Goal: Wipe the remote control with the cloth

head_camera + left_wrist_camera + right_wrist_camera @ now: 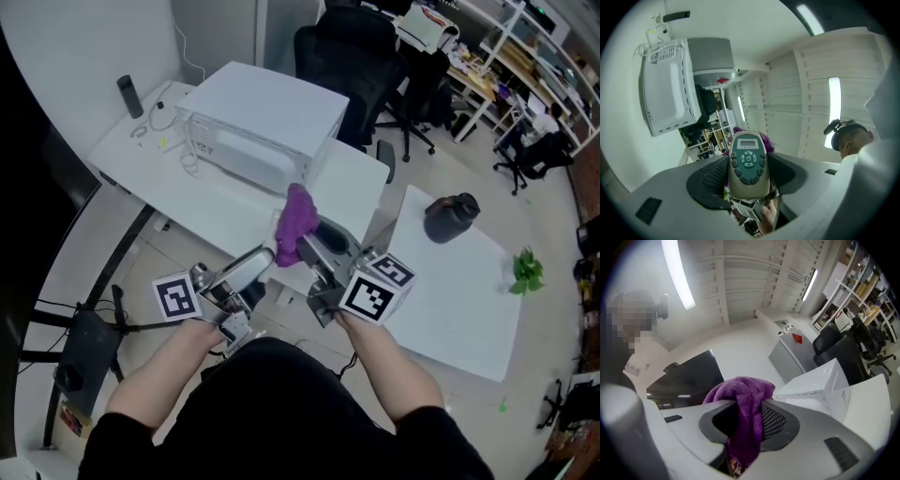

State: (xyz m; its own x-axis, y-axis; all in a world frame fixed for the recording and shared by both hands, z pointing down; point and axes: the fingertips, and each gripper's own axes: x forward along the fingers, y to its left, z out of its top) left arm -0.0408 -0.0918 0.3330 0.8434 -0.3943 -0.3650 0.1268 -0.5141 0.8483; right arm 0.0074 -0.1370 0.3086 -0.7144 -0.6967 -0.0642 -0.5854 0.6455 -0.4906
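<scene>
Both claws are full: the left gripper [747, 177] has its jaws closed against the sides of the remote control [748, 161], which stands upright between the dark ribbed pads with its teal button face and small display turned toward the camera. Purple fabric peeks out just behind the top of the remote. The right gripper [751, 422] is clamped on the cloth [746, 401], a purple terry piece bunched over the jaw tips and hanging down through the gap between them. From the head view the two tools are held up in front of the person's body and meet at their tips, the left gripper [266, 256] coming from the lower left and the right gripper [307, 249] from the lower right. There the cloth [297, 220] stands above the right gripper and droops against the far end of the left one, where the remote sits; whether fabric and remote actually touch cannot be told. Beyond them a white microwave [267, 127] sits on a white desk [150, 173]. To the right, a second white table [469, 300] carries a dark jug [451, 217] and a small green plant [528, 270].
</scene>
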